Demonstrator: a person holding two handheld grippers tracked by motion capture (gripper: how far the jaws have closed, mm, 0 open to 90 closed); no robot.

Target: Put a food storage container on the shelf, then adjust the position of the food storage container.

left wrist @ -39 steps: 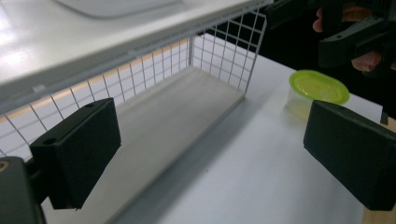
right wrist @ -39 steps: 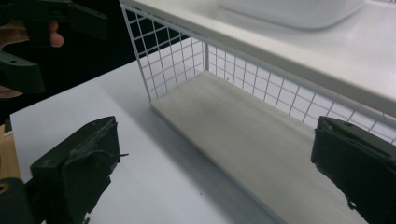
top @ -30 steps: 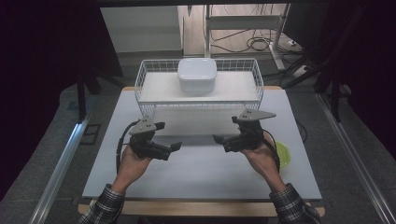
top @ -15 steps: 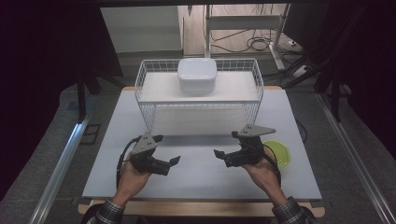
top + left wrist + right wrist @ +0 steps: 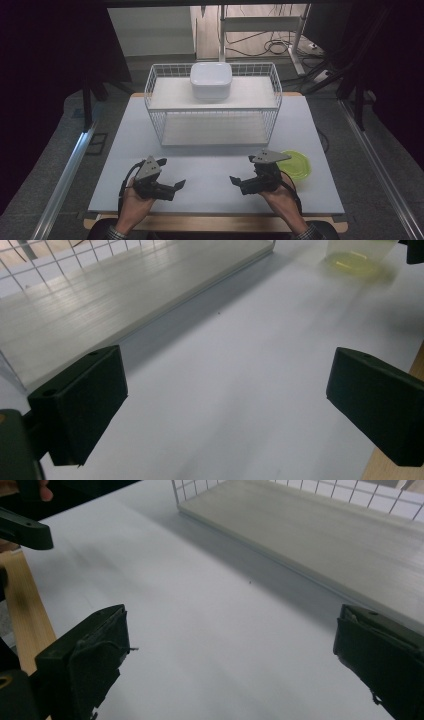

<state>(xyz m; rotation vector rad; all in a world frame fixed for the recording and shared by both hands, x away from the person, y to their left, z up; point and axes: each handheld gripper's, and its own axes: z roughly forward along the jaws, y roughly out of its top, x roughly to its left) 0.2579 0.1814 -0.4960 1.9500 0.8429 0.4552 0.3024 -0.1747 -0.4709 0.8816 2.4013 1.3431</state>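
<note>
Covering the table [image 5: 210, 165], a pale sheet meets dark surroundings.

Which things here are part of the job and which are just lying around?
In the job: left gripper and right gripper, both open; green lid, nearest the right one.

Lying about: wire rack; white box on its top shelf.

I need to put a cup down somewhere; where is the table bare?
Bare: the white table between the wire rack and both grippers, left gripper and right gripper. Also the strip left of the rack. Crowded: the right edge, where the green lid lies.
</note>
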